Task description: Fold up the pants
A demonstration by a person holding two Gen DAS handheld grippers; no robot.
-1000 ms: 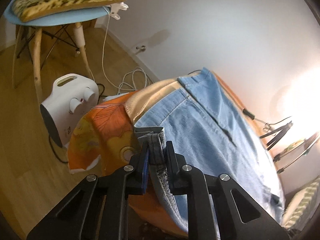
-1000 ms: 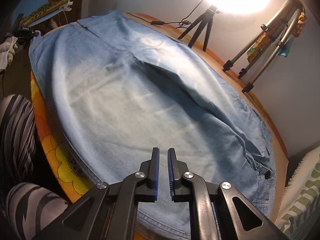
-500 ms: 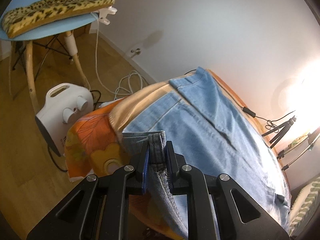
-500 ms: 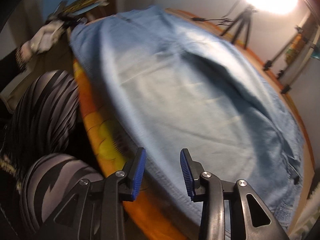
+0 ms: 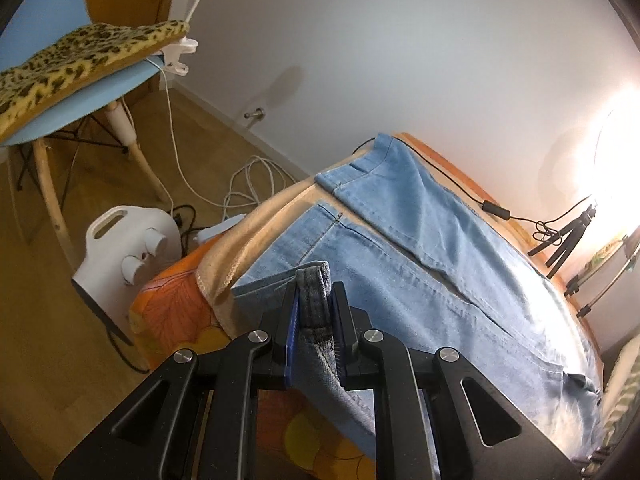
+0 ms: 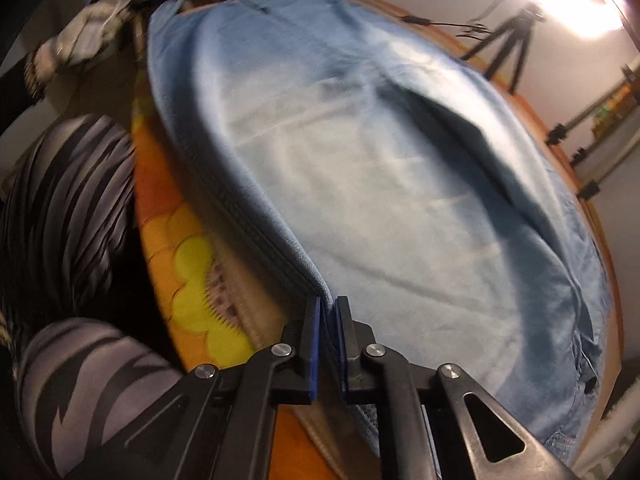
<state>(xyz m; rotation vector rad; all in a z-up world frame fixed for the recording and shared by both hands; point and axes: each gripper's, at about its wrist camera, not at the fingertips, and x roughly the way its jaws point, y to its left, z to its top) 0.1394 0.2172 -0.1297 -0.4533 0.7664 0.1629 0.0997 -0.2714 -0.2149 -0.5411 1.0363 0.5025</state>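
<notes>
A pair of light blue jeans [image 6: 400, 184] lies spread across a table draped in an orange flowered cloth [image 6: 192, 264], both legs running away toward a bright ring light at about two o'clock in the right wrist view. The right gripper [image 6: 328, 344], which half a second ago hung with its jaws wide apart over the near side seam, is now pressed together on that seam at six o'clock, a ridge of denim pinched between its blue pads [image 6: 313, 344]. The left gripper [image 5: 316, 336] keeps its pinch on the hem of the near leg [image 5: 316, 280], as it did a second ago, and has carried the hem a little higher and farther over the table, so more of the cream blanket [image 5: 248, 232] under the jeans shows at ten o'clock in the left wrist view. A white fan heater [image 5: 128, 256] stands on the wood floor at nine o'clock and a blue chair with a leopard-print cushion [image 5: 80, 60] sits at eleven o'clock. A person's knees in striped leggings [image 6: 72, 240] press close to the table at eight o'clock in the right wrist view. With both ends of the near edge now gripped, the pants look ready for the first fold, likely one leg lifted over the other.
</notes>
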